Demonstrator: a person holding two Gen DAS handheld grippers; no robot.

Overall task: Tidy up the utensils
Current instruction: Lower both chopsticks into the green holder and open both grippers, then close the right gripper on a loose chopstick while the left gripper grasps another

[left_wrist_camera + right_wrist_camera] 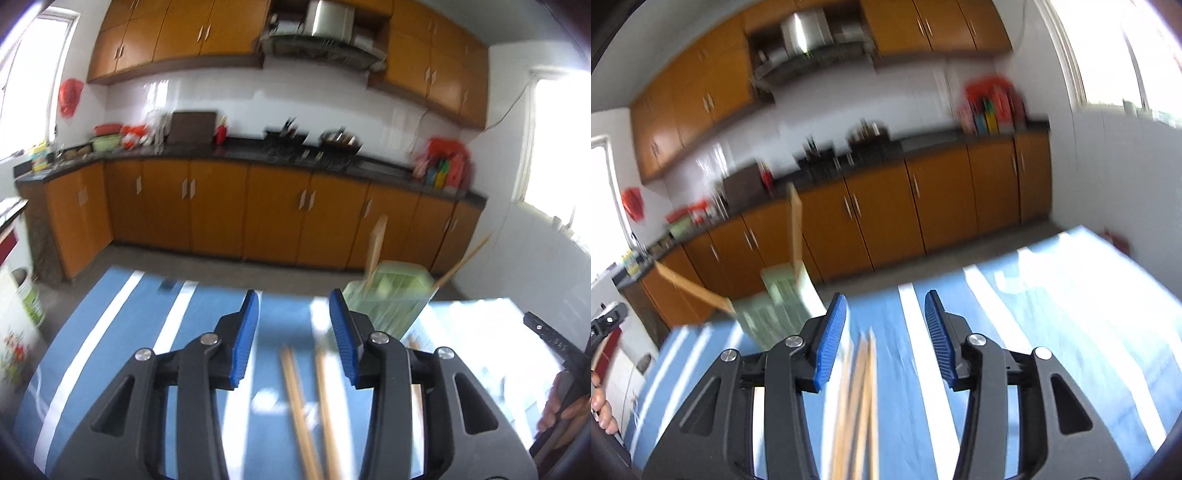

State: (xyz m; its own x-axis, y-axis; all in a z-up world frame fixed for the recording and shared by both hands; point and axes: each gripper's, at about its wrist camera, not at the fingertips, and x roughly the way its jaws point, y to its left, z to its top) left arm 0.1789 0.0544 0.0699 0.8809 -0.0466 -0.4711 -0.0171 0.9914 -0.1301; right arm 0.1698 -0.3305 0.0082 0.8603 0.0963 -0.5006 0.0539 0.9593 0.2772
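Wooden chopsticks lie between the left gripper's parted, empty jaws; right gripper likewise; green holder near the table's far edge.

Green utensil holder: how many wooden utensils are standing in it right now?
2. One flat wooden utensil stands near upright at the green utensil holder's left side; one wooden stick leans out to its right. Blur could hide shorter ones inside.
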